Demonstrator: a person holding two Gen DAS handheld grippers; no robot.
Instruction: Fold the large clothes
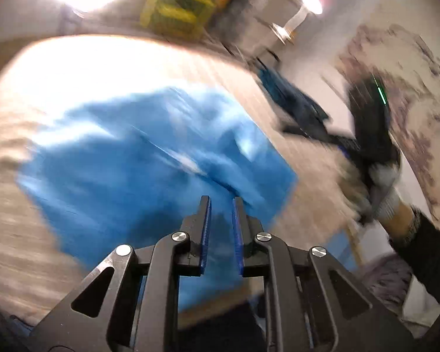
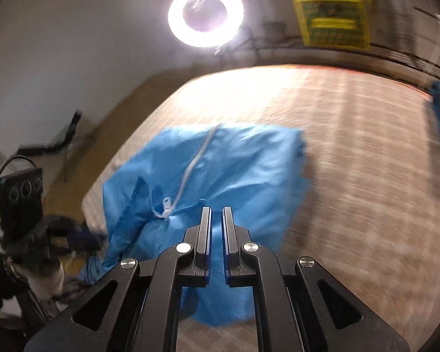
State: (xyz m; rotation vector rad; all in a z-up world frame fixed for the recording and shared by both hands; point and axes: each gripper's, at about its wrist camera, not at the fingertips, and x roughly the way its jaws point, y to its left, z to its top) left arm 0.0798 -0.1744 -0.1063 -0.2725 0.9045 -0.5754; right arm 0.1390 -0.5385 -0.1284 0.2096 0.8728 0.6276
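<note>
The blue jacket (image 2: 220,182) lies bundled, partly folded, on the bed (image 2: 366,176), left tool (image 1: 221,205) and right tool (image 2: 217,214) both nearly closed, gripping nothing; neatening likely remains.

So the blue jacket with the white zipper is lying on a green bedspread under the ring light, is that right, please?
Not quite: the bedspread is beige, not green. The right wrist view shows the blue jacket with its white zipper lying on it under the ring light.
</note>
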